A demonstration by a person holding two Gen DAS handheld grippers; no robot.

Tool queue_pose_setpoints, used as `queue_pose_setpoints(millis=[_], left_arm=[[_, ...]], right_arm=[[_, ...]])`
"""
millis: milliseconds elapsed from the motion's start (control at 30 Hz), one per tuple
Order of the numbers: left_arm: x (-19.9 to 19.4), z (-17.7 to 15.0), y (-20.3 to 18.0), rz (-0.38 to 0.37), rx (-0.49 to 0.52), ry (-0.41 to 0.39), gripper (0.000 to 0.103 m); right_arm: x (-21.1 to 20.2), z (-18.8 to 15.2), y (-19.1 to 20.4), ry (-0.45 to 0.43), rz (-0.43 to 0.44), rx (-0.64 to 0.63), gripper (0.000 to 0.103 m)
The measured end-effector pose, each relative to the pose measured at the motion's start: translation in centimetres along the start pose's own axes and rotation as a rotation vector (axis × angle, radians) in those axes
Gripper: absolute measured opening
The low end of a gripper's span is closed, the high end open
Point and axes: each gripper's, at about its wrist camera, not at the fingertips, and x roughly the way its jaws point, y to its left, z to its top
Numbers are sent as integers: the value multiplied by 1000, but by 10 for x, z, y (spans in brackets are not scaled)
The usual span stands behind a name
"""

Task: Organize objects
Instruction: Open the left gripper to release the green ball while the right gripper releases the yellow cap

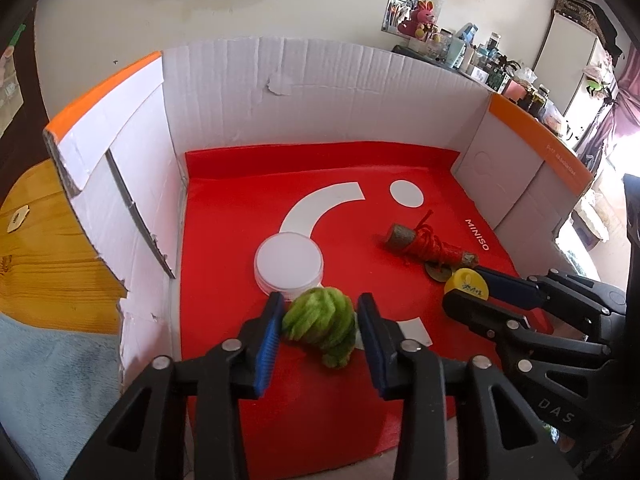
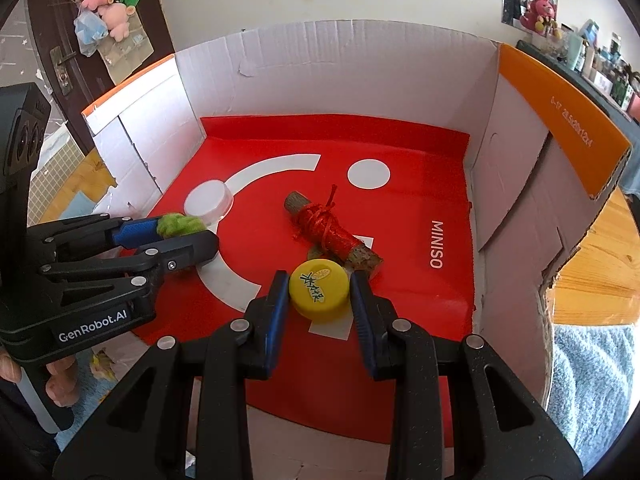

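A fuzzy green ball (image 1: 320, 328) lies on the red mat (image 1: 240, 208) inside a white cardboard box. My left gripper (image 1: 320, 312) straddles it; the left pad brushes it and a thin gap shows at the right pad, so the gripper is open. From the right wrist view the green ball (image 2: 180, 224) sits at the left gripper's (image 2: 188, 236) tips. My right gripper (image 2: 320, 292) is shut on a yellow bottle cap (image 2: 319, 290) with writing on top. In the left wrist view the yellow cap (image 1: 466, 282) sits in the right gripper (image 1: 468, 288).
A round white lid (image 1: 289, 262) sits just beyond the green ball. A stick wrapped in red cord (image 2: 332, 232) lies behind the cap, with a coin (image 1: 436, 270) beside it. Box walls (image 1: 320, 92) rise on three sides. A hand (image 2: 60, 384) holds the left gripper. Wooden tabletop (image 1: 48, 240) and blue towel (image 2: 592, 380) lie outside.
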Motion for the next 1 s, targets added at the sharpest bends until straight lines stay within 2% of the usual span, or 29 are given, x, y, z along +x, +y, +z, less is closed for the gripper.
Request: queue_pose_setpoints(millis=[367, 433, 467, 500, 533, 867, 1000], left_arm=[[-1, -2, -2, 13, 9, -4, 42], [-1, -2, -2, 11, 9, -4, 44], [-1, -2, -2, 11, 10, -5, 46], [-1, -2, -3, 11, 12, -5, 47], [-2, -3, -4, 12, 14, -6, 48], [-3, -4, -4, 14, 16, -8, 49], [-4, -4, -6, 11, 16, -9, 54]], right_arm=[[-3, -2, 1, 1, -6, -5, 31], [-3, -2, 2, 1, -6, -7, 32], [-3, -2, 2, 1, -6, -7, 36], [-4, -3, 3, -1, -9, -11, 48], [-4, -3, 3, -4, -13, -13, 56], [-7, -5, 4, -9, -14, -13, 56], [-8, -4, 4, -12, -14, -13, 56]])
